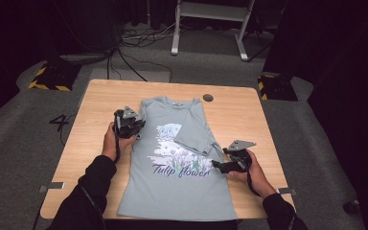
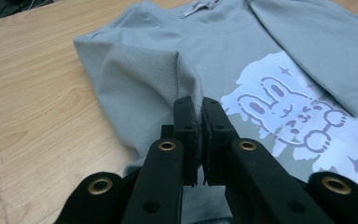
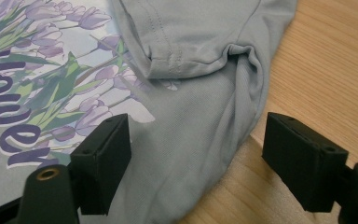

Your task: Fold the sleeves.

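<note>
High view: a grey printed cotton T-shirt [image 1: 175,167] lies flat on the pale wooden table [image 1: 96,96]; left gripper view: the left gripper [image 2: 199,122] is clamped on its sleeve, best carried inward evenly; right gripper view: the right gripper [image 3: 196,154] is spread wide, best kept steadying the side edge

The T-shirt [image 1: 182,163] reads "Tulip flower" in purple script across its chest print; a dark "4" [image 1: 60,120] is marked on the floor left of the desk.

A grey T-shirt [image 1: 172,187] lies flat, print side up, collar away from the person. Its right sleeve [image 1: 194,127] is folded inward over the chest; the left sleeve [image 2: 140,79] is pinched and lifted.
</note>
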Available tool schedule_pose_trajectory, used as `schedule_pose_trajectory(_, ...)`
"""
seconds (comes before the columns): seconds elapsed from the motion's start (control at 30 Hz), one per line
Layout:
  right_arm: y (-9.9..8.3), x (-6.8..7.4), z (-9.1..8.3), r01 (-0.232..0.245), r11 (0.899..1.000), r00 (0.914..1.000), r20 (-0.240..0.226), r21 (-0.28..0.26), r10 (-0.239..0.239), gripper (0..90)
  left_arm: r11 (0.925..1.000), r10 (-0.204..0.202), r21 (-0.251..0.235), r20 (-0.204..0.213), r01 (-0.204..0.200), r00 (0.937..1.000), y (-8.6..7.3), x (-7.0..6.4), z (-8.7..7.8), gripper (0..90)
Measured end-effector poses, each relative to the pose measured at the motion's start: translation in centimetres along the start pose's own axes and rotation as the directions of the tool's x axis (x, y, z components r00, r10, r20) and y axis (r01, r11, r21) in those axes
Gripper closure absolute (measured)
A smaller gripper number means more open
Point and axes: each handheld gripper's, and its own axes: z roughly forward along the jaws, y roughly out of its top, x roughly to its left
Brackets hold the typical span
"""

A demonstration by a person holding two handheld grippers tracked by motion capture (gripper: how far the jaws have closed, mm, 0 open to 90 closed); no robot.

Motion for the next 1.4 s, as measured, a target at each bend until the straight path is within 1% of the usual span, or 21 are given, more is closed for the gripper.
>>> schedule_pose_trajectory(0.03,0.0,0.0,0.0,-0.001,1.0,1.0,-0.001,-0.002,0.001,23.3,0.9999,0.013,0.004,0.003,-0.013,0.9999,0.1,-0.2,0.0,86.2)
schedule_pose_trajectory(0.07,0.0,0.0,0.0,0.0,1.0,1.0,0.0,-0.003,0.0,23.3,0.9999,0.014,0.003,0.0,-0.014,0.9999,0.2,-0.4,0.1,86.2)
schedule_pose_trajectory(0.27,-0.1,0.0,0.0,-0.001,1.0,1.0,0.001,-0.005,0.001,23.1,0.9987,0.048,0.015,0.017,-0.048,0.9987,0.7,-1.7,0.5,86.2)
schedule_pose_trajectory(0.33,-0.1,0.0,0.0,-0.002,1.0,1.0,0.0,-0.007,0.002,23.0,0.9986,0.049,0.016,0.023,-0.05,0.9985,0.8,-2.1,0.7,86.2)
schedule_pose_trajectory(0.4,-0.1,0.0,0.0,-0.001,1.0,1.0,0.001,-0.006,0.001,23.1,0.9975,0.065,0.026,0.017,-0.065,0.9977,1.0,-2.5,0.8,86.1)
schedule_pose_trajectory(0.43,-0.1,0.0,0.0,-0.001,1.0,1.0,0.001,-0.006,0.001,23.0,0.9974,0.065,0.029,0.018,-0.066,0.9977,1.1,-2.7,0.9,86.1)
schedule_pose_trajectory(0.47,-0.1,0.0,0.0,-0.001,1.0,1.0,0.001,-0.007,0.001,23.0,0.9965,0.078,0.029,0.021,-0.078,0.9968,1.2,-2.9,1.0,86.1)
schedule_pose_trajectory(0.5,-0.1,0.0,0.0,-0.001,1.0,1.0,0.001,-0.007,0.001,23.0,0.9967,0.074,0.031,0.024,-0.075,0.997,1.2,-3.2,1.0,86.1)
schedule_pose_trajectory(0.6,-0.1,0.0,0.0,-0.001,1.0,1.0,0.001,-0.008,0.001,23.0,0.995,0.092,0.036,0.03,-0.093,0.9953,1.6,-3.8,1.2,86.1)
schedule_pose_trajectory(0.63,-0.1,0.0,0.0,-0.002,1.0,1.0,0.0,-0.009,0.002,23.0,0.9953,0.089,0.037,0.031,-0.09,0.9956,1.6,-4.0,1.3,86.1)
schedule_pose_trajectory(0.7,-0.1,0.0,0.0,-0.001,1.0,1.0,0.001,-0.009,0.001,23.0,0.9945,0.096,0.039,0.032,-0.097,0.9948,1.8,-4.3,1.5,86.1)
schedule_pose_trajectory(0.77,-0.1,0.0,0.0,-0.001,1.0,1.0,0.001,-0.009,0.001,23.0,0.9945,0.097,0.036,0.046,-0.099,0.9942,1.9,-4.6,1.6,86.1)
schedule_pose_trajectory(0.8,-0.1,0.0,0.0,-0.001,1.0,1.0,0.001,-0.01,0.001,23.0,0.993,0.11,0.038,0.042,-0.112,0.993,2.0,-4.8,1.7,86.1)
schedule_pose_trajectory(0.87,-0.1,0.0,0.0,-0.001,1.0,1.0,0.001,-0.01,0.001,23.0,0.993,0.108,0.043,0.047,-0.11,0.993,2.1,-5.3,1.8,86.1)
schedule_pose_trajectory(0.9,-0.1,0.0,0.0,-0.001,1.0,1.0,0.001,-0.01,0.001,23.0,0.9911,0.12,0.052,0.048,-0.122,0.9916,2.2,-5.5,1.9,86.1)
schedule_pose_trajectory(0.97,-0.1,0.0,0.0,-0.001,1.0,1.0,0.001,-0.009,0.001,23.0,0.9903,0.128,0.048,0.053,-0.131,0.9903,2.3,-5.9,2.0,86.1)
schedule_pose_trajectory(1.03,-0.1,0.0,0.0,-0.002,1.0,1.0,0.002,-0.009,0.002,22.9,0.9906,0.125,0.049,0.062,-0.128,0.9903,2.4,-6.3,2.2,86.1)
schedule_pose_trajectory(1.13,-0.1,0.0,0.0,-0.002,1.0,1.0,0.002,-0.009,0.002,22.9,0.9877,0.141,0.059,0.065,-0.144,0.9879,2.6,-6.8,2.5,86.1)
schedule_pose_trajectory(1.2,-0.1,0.0,0.0,-0.003,1.0,1.0,0.001,-0.01,0.003,22.9,0.9876,0.141,0.059,0.075,-0.146,0.9871,2.6,-7.2,2.7,86.0)
schedule_pose_trajectory(1.4,-0.1,0.0,0.0,-0.003,1.0,1.0,0.001,-0.01,0.003,22.9,0.9837,0.154,0.081,0.073,-0.16,0.9853,2.6,-7.9,3.2,86.0)
